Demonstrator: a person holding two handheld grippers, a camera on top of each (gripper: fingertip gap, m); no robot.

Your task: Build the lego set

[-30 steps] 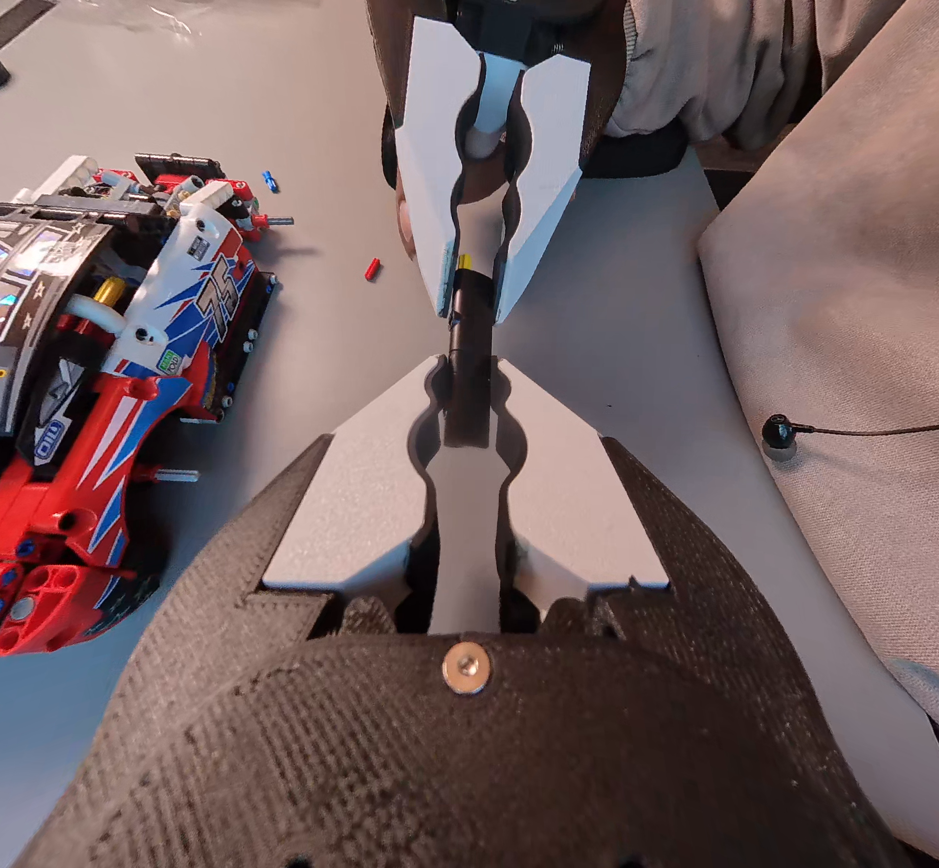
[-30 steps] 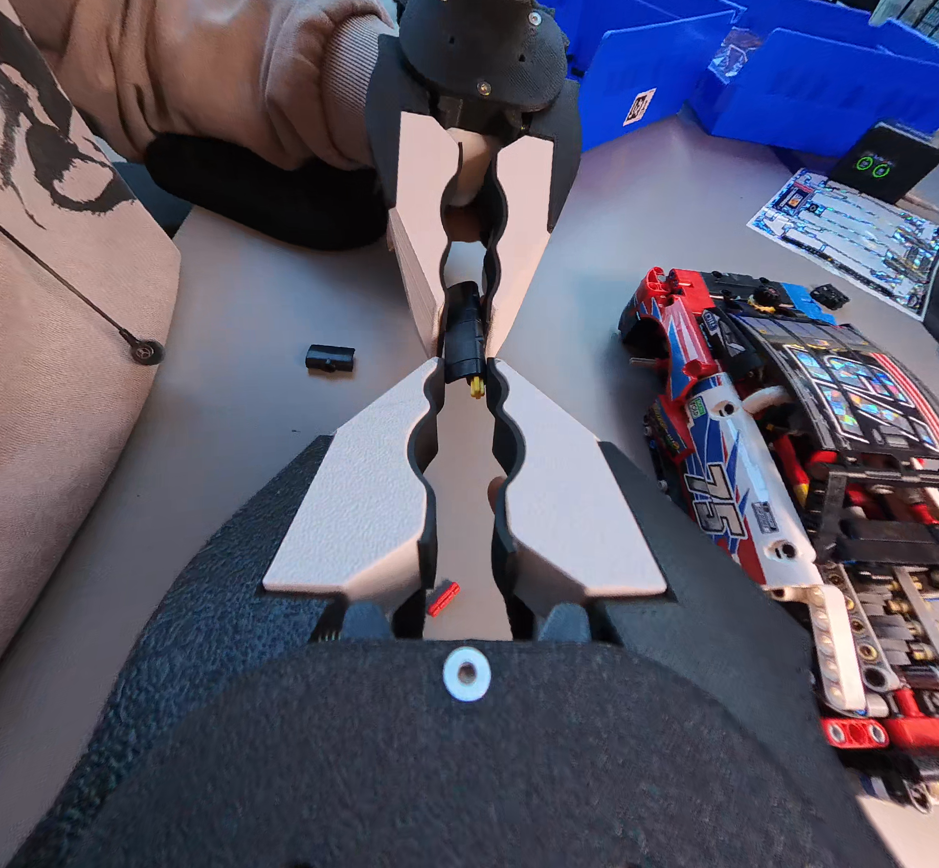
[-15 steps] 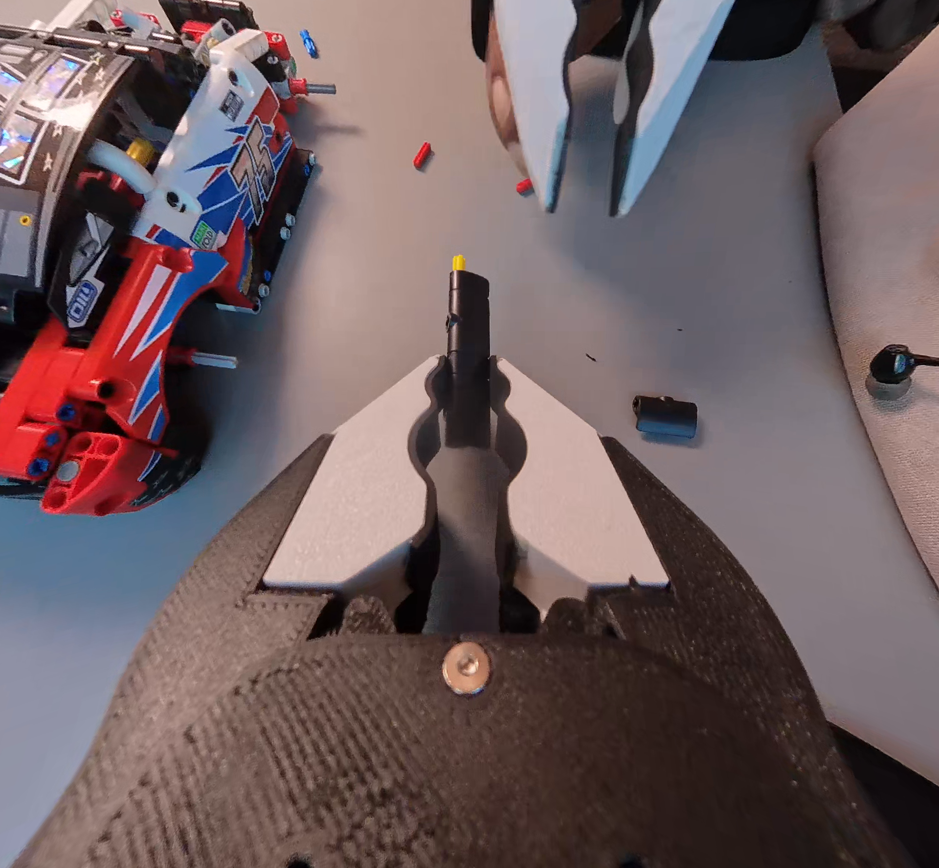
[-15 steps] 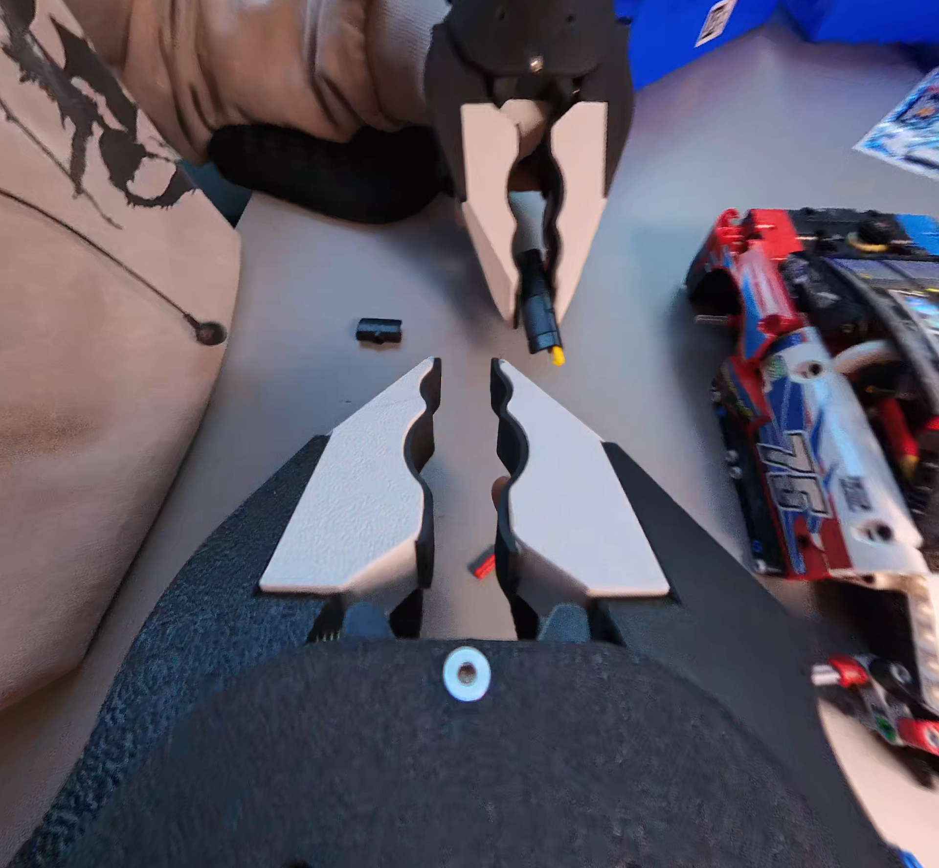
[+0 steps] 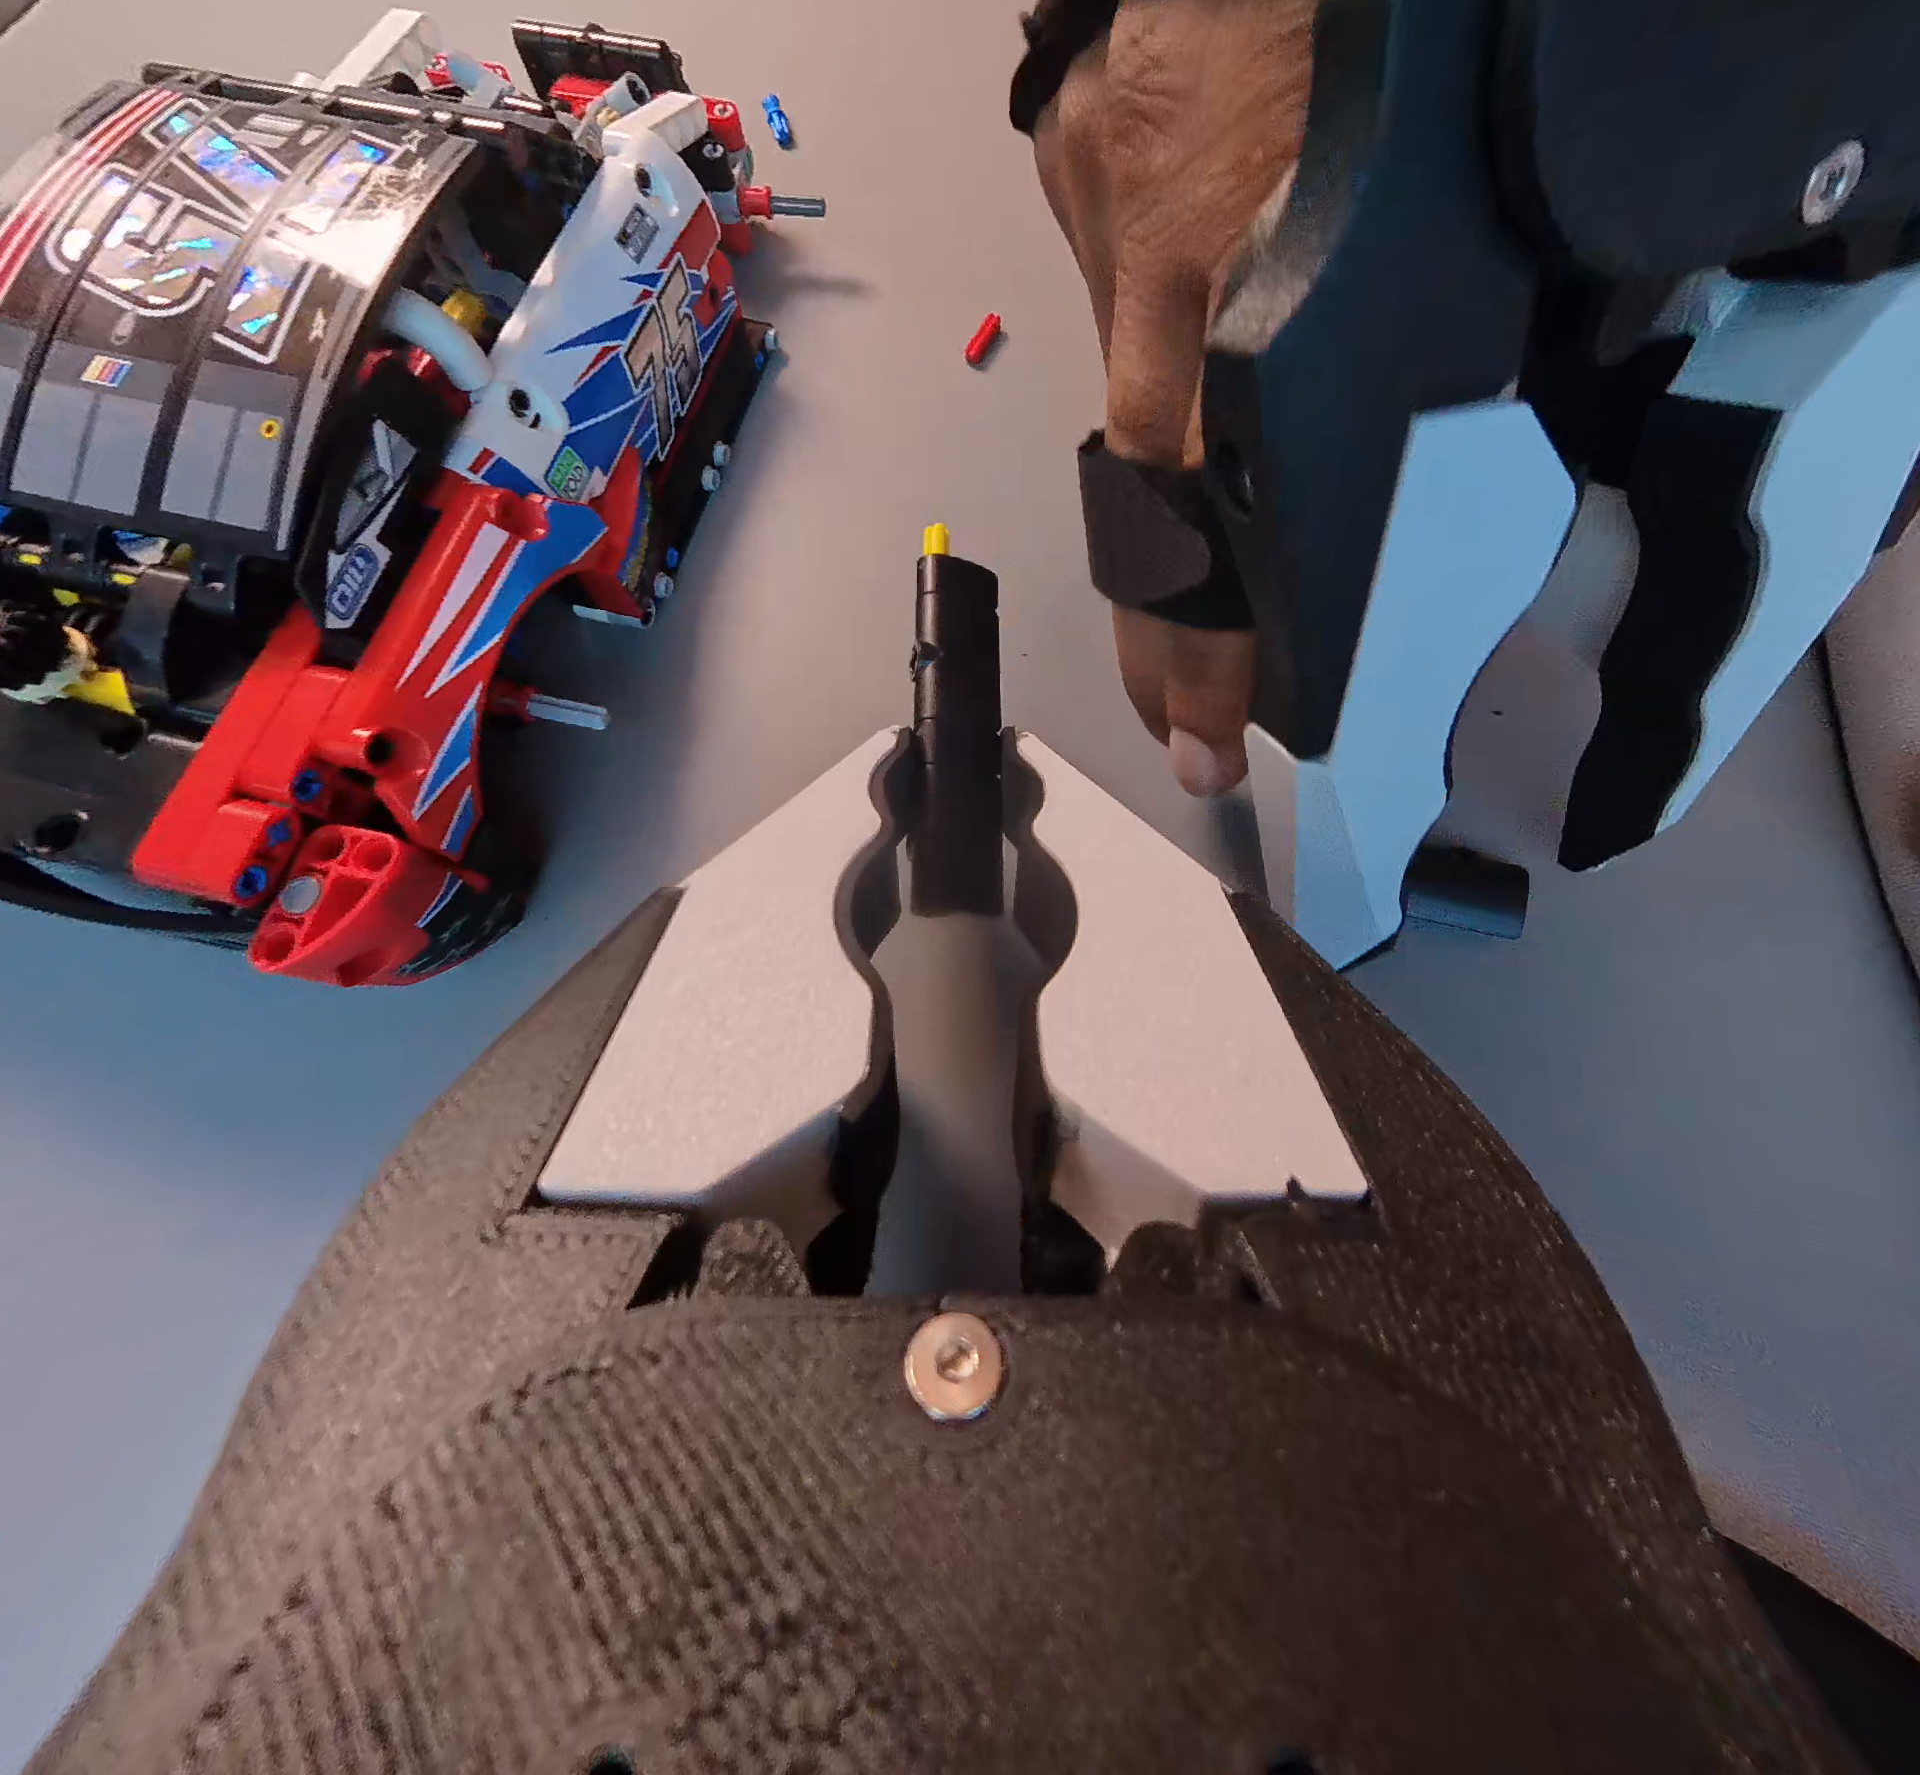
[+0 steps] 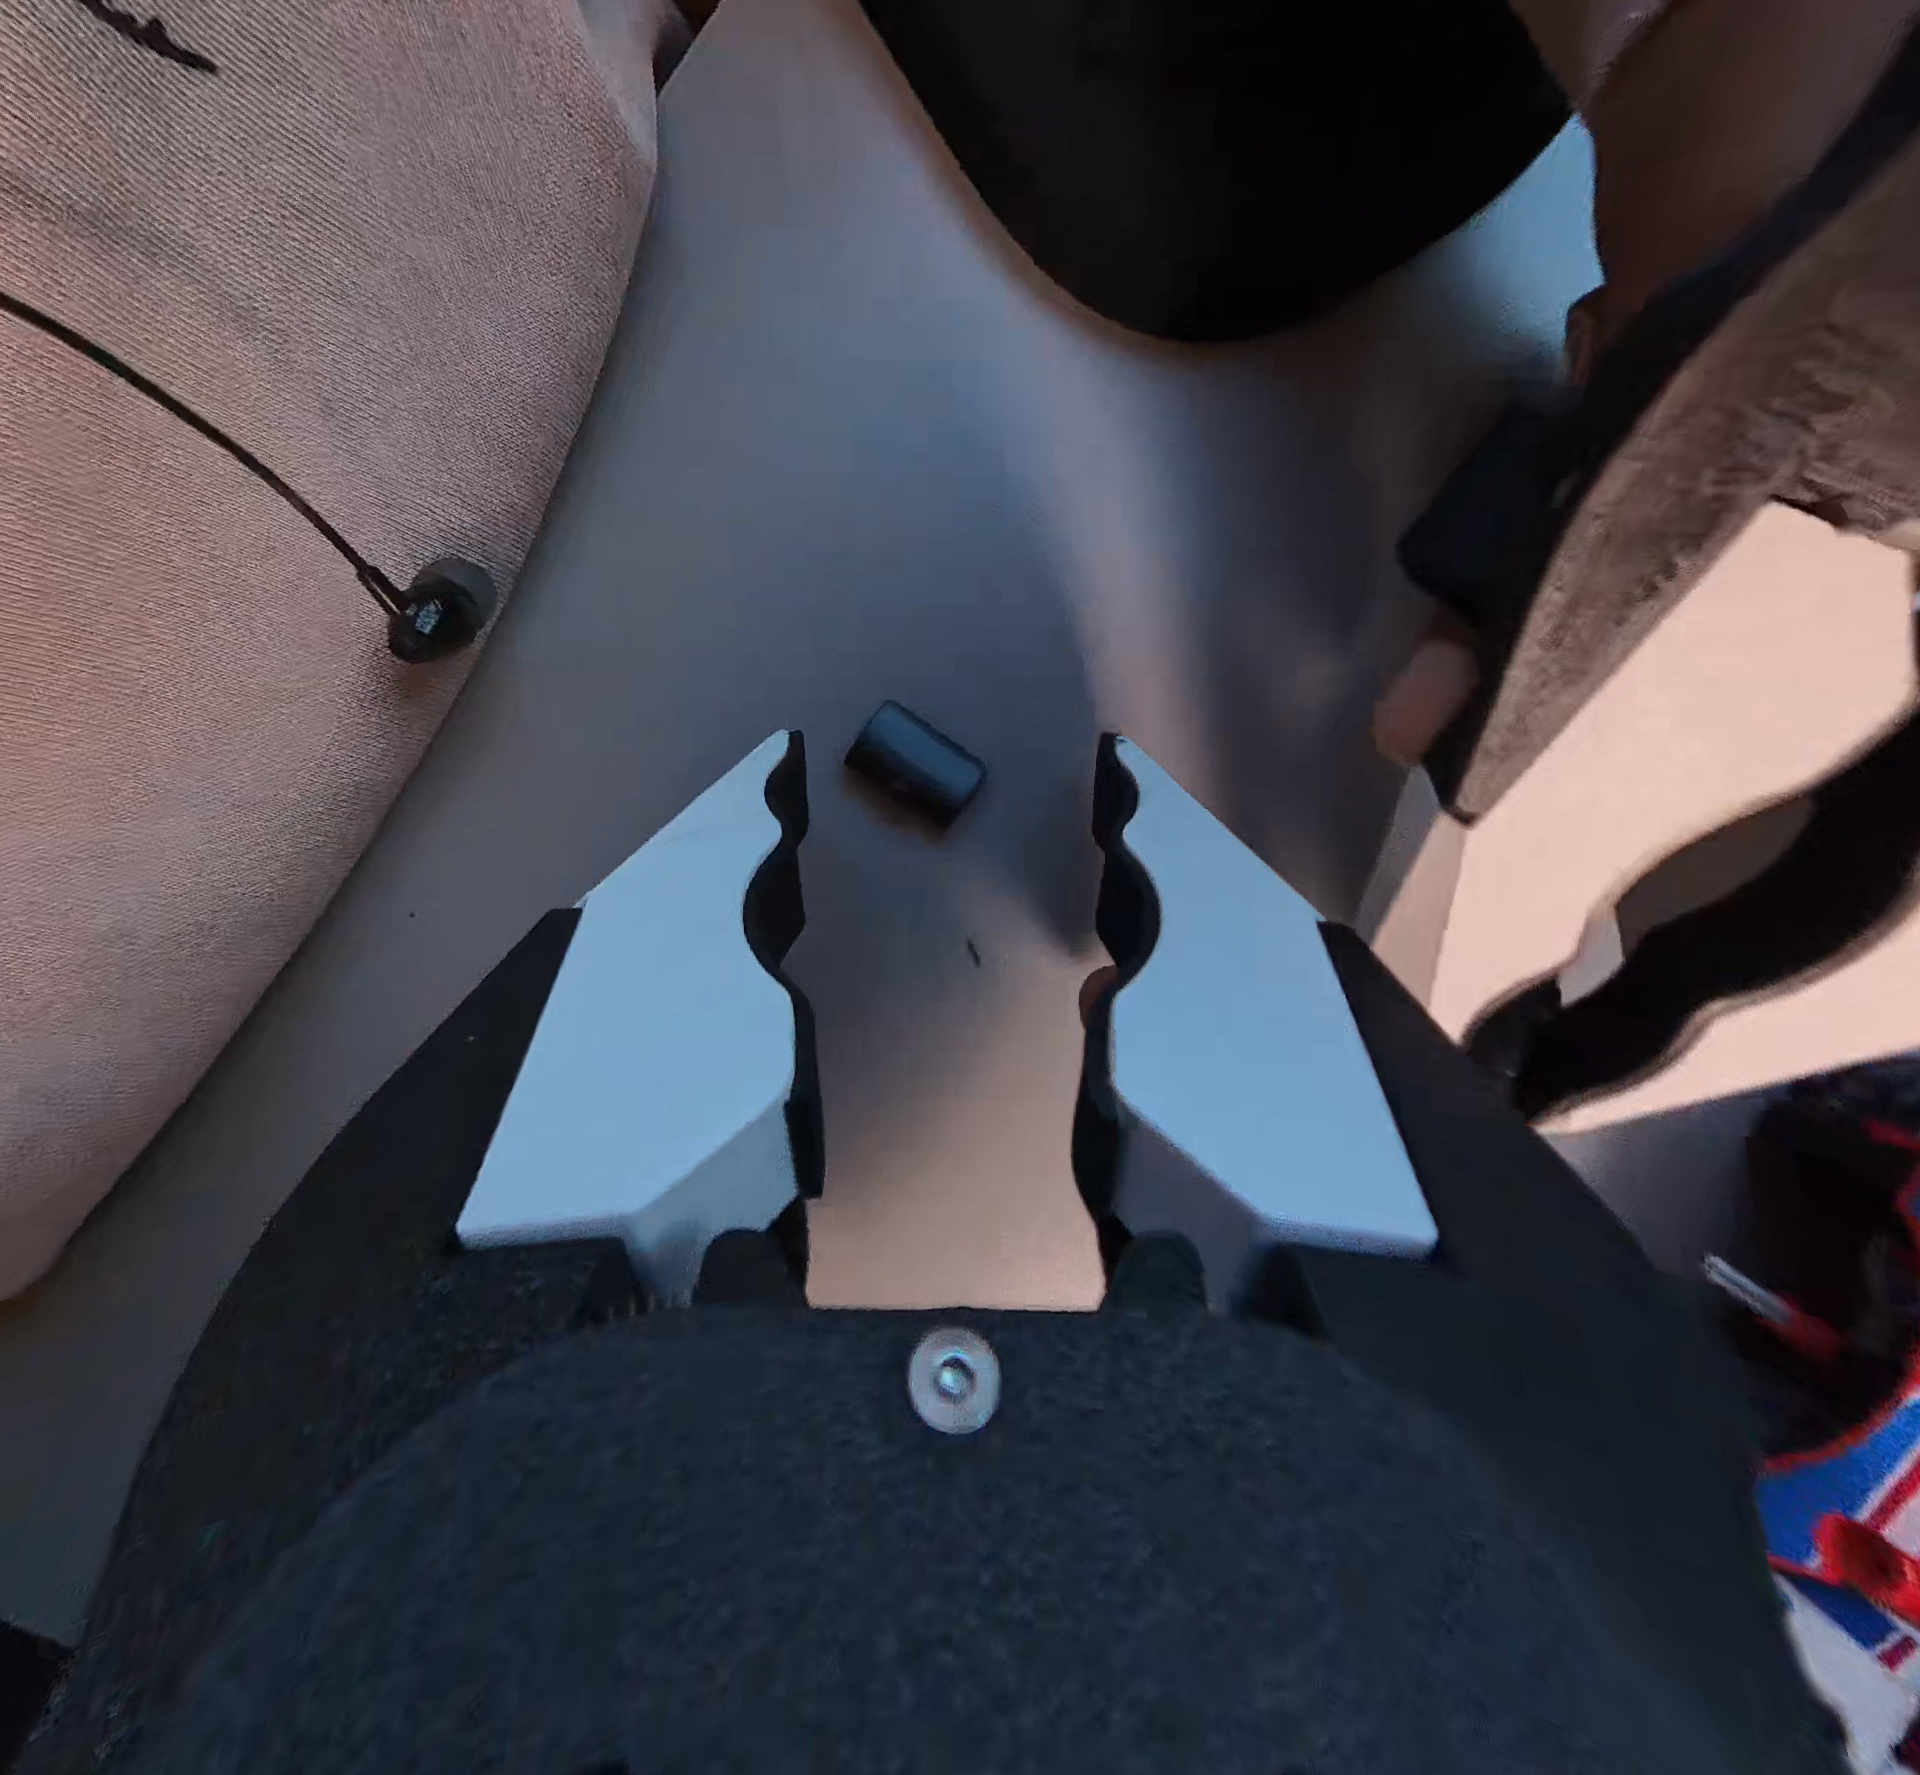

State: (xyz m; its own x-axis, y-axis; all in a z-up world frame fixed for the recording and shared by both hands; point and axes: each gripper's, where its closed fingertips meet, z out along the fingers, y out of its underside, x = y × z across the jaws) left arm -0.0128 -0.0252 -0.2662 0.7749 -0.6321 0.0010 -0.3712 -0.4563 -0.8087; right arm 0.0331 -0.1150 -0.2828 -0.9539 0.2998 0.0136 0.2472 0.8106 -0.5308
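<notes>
Black plastic is what's being held in the left wrist view: a slim black rod piece [image 5: 954,717] with a yellow pin tip [image 5: 936,538] is clamped between the fingers of the left gripper [image 5: 954,759], its long axis running straight out along the fingers, above the grey table [image 5: 935,115]. The half-built red, white and blue lego car [image 5: 343,478] is sat off to the left, well apart from the rod, with a loose red pin [image 5: 981,339] lying on the table between car and hand. At the right edge the right gripper [image 5: 1475,884] can be seen pointed down at the table, jaws apart.

From the right wrist view, the right gripper [image 6: 951,769] is spread wide with nothing in it. A short black connector [image 6: 914,778] is lying on the table just ahead of the tips, roughly centred in the gap, nearer the left finger. Its long axis is skewed diagonally across the opening, not lined up with the fingers. So the right gripper is clearly the nearer one, and a slight twist would probably be needed before closing. A corner of the car [image 6: 1839,1538] is caught at lower right.
</notes>
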